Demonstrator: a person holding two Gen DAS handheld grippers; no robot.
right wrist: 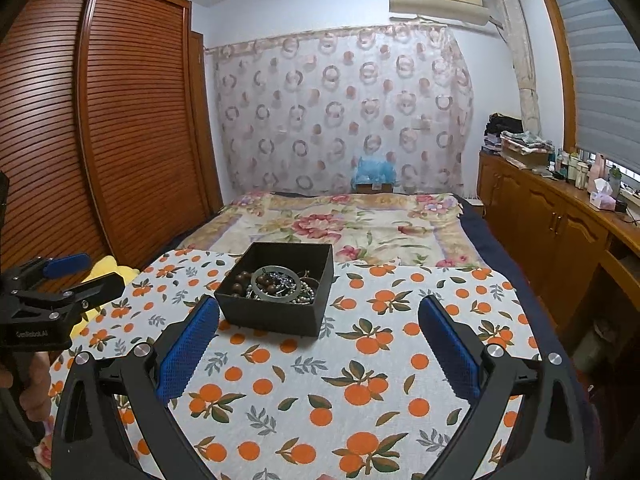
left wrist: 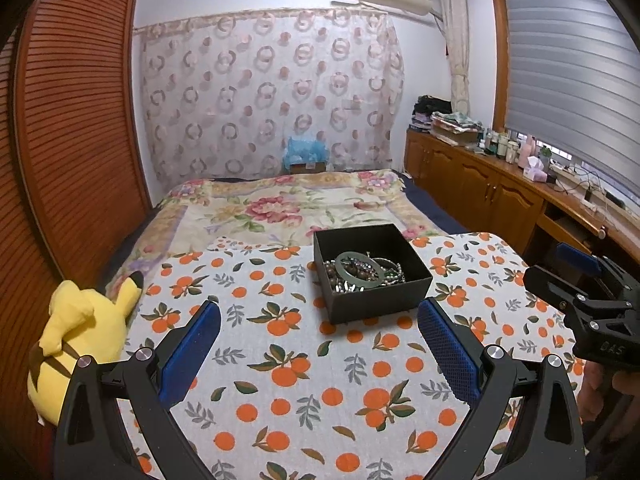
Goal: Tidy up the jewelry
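A black open box (left wrist: 376,300) sits on a table with an orange-print cloth (left wrist: 280,360). It holds a pale green bangle (left wrist: 357,270), brown beads and silver chains. My left gripper (left wrist: 319,328) is open and empty, just short of the box. In the right wrist view the box (right wrist: 272,312) lies left of centre with the bangle (right wrist: 276,285) inside. My right gripper (right wrist: 319,328) is open and empty, near the box's front right. Each gripper shows in the other's view, the right one (left wrist: 580,300) and the left one (right wrist: 60,284).
A yellow plush toy (left wrist: 80,332) lies at the table's left edge. A bed with a floral blanket (left wrist: 288,208) lies beyond the table. A wooden wardrobe (right wrist: 100,120) stands left, and a wooden cabinet (left wrist: 480,188) with bottles runs along the right.
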